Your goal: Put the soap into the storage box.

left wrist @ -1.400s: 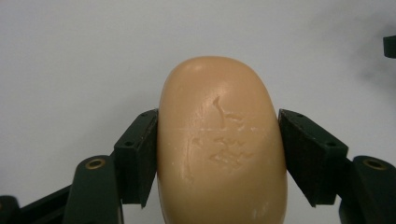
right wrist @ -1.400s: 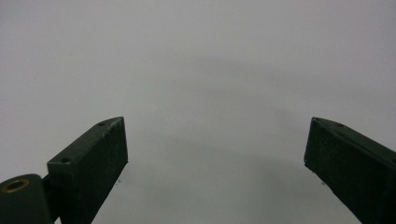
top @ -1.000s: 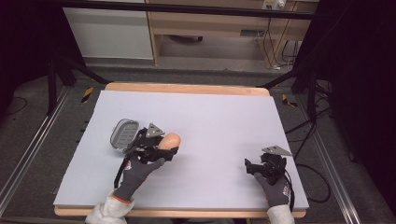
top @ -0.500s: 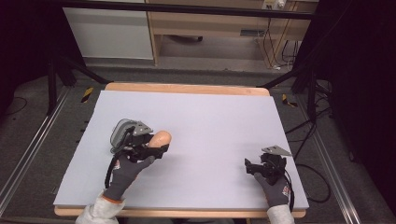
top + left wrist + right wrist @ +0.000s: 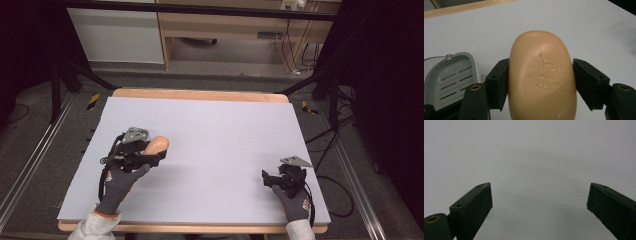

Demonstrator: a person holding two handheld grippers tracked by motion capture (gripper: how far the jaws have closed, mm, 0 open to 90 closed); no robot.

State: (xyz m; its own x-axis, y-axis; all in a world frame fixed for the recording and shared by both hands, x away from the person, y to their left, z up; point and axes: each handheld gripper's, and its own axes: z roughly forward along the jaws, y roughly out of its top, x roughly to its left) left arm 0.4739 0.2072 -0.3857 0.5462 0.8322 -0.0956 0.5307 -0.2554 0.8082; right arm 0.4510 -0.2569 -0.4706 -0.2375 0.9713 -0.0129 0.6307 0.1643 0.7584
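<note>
Carrying a smooth tan oval soap bar (image 5: 541, 77) leftward since a second ago — left gripper (image 5: 150, 156) clamped on its flanks, now over the slotted grey plastic soap dish (image 5: 451, 76), likely for placing. Dish seen just beside the bar in the left gripper view, hidden under the hand from above. Right gripper (image 5: 274, 178) — parked throughout, jaws wide apart, holding nothing, on the pale lavender table mat (image 5: 225, 130).

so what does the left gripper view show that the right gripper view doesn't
Left gripper view: a tan oval soap bar clamped between its black fingers, with a grey slotted plastic soap dish beside it. Right gripper view: black fingers spread wide with nothing between them. Both: the pale lavender table mat.
</note>
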